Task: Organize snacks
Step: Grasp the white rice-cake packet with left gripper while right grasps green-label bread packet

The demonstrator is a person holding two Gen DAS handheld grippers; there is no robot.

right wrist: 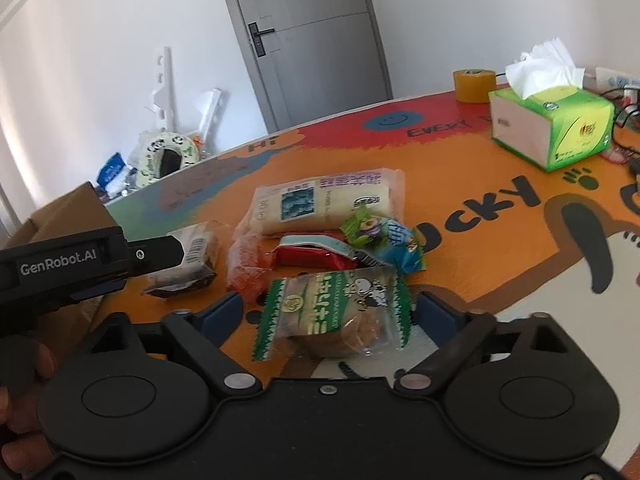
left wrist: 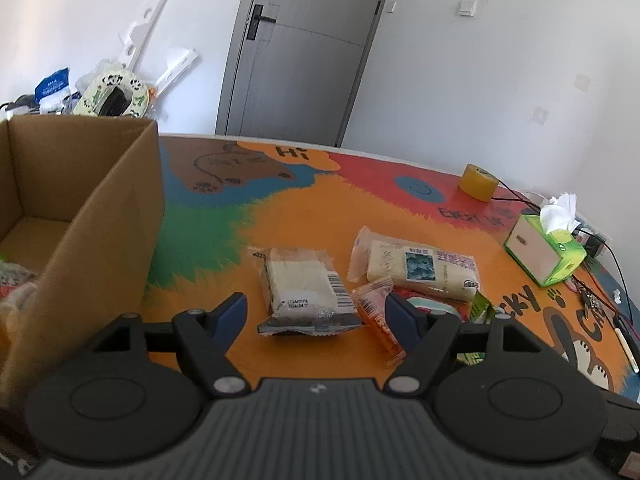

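Here's the bench, a round top painted loud orange, red, green and blue with cartoon lettering and paw prints, set in a plain white-walled room with a grey door behind it. The left gripper hangs low over the surface, its blue-tipped fingers spread wide with a clear-wrapped white bread packet with a barcode lying between them, nothing clamped. Just beside it lies a slim orange snack sachet, and beyond that a long pale cream packet with a blue picture label. An open brown cardboard box stands at the bench's left edge, some wrapped things barely visible inside. Over to the right gripper: fingers parted either side of a green-and-white clear bag holding a brown bun; whether they press it, I cannot tell. A red packet and small green and blue wrappers sit in the pile behind. Far right stands a green tissue box, near a yellow tape roll.
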